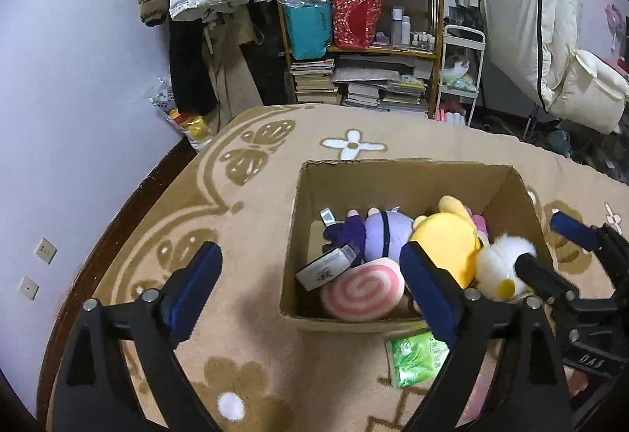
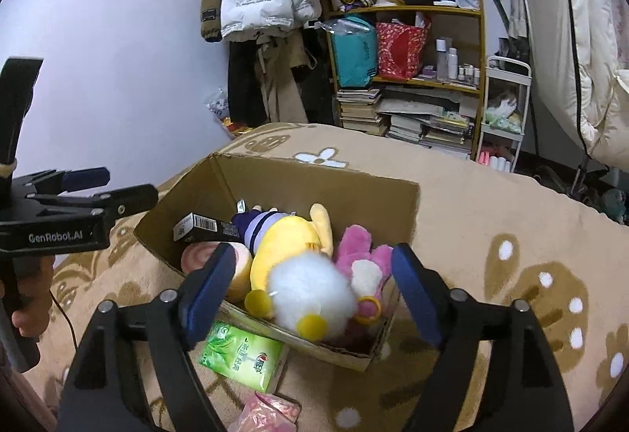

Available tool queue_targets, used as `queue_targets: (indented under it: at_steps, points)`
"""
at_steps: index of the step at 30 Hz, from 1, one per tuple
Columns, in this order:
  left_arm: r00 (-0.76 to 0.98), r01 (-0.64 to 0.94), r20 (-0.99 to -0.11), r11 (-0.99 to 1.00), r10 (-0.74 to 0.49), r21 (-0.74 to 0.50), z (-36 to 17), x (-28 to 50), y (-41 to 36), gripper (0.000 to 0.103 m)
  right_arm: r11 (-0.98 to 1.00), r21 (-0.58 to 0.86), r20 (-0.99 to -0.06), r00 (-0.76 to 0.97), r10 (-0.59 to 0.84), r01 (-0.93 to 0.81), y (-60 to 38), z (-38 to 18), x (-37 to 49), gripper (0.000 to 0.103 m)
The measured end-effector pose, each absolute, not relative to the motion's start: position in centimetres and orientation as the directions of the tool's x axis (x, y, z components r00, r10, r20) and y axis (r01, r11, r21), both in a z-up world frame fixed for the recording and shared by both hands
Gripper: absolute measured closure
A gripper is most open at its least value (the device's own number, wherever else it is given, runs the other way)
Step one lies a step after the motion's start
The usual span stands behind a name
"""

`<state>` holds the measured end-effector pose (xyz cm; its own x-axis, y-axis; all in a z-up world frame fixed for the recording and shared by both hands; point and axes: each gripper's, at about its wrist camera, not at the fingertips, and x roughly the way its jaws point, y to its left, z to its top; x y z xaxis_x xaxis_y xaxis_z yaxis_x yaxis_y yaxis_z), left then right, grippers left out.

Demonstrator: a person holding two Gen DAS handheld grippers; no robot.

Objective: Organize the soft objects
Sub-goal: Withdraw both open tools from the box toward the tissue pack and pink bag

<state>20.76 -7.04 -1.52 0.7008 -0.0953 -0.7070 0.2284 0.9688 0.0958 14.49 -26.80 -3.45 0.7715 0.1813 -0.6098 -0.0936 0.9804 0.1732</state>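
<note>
Both tongs [image 1: 310, 282] [image 2: 308, 288] hovering apart over the box [image 2: 314, 172], holding nothing; next likely grabbing the green pack [image 2: 243, 357] near it.

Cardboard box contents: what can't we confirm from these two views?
- Cardboard box floor: buried under toys, both views.
- Pink plush: left wrist view, mostly behind yellow plush.
- Pink packet: right wrist view, cut by bottom edge.
- Black carton text: too small.
</note>
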Motion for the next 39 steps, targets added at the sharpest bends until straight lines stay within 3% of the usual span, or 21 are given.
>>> queue_targets:
  at_steps: [3,7,24,39]
  points:
    - [0.695,0.225,-0.715,0.968,-0.078,0.113,-1.4,20.5,-6.7,0.007,0.976,0.201,-0.616,0.764,0.190,-0.080,-27.1,-3.0,14.2,0.002]
    - [0.693,0.215,-0.718,0.969,-0.062,0.124,-1.1,19.7,-6.3,0.006,0.977,0.202,-0.617,0.766,0.180,-0.067,-27.3,-2.4,12.9,0.000]
    - [0.664,0.189,-0.745,0.979,-0.072,0.074,0.2,14.4,-3.5,0.005,0.986,0.164,-0.639,0.756,0.140,-0.044,-25.7,-1.4,7.1,0.000]
    - [0.599,0.216,-0.797,0.974,-0.075,0.070,-1.9,10.9,-3.5,0.005,0.988,0.140,-0.699,0.700,0.149,-0.071,-23.3,-4.8,4.4,0.000]
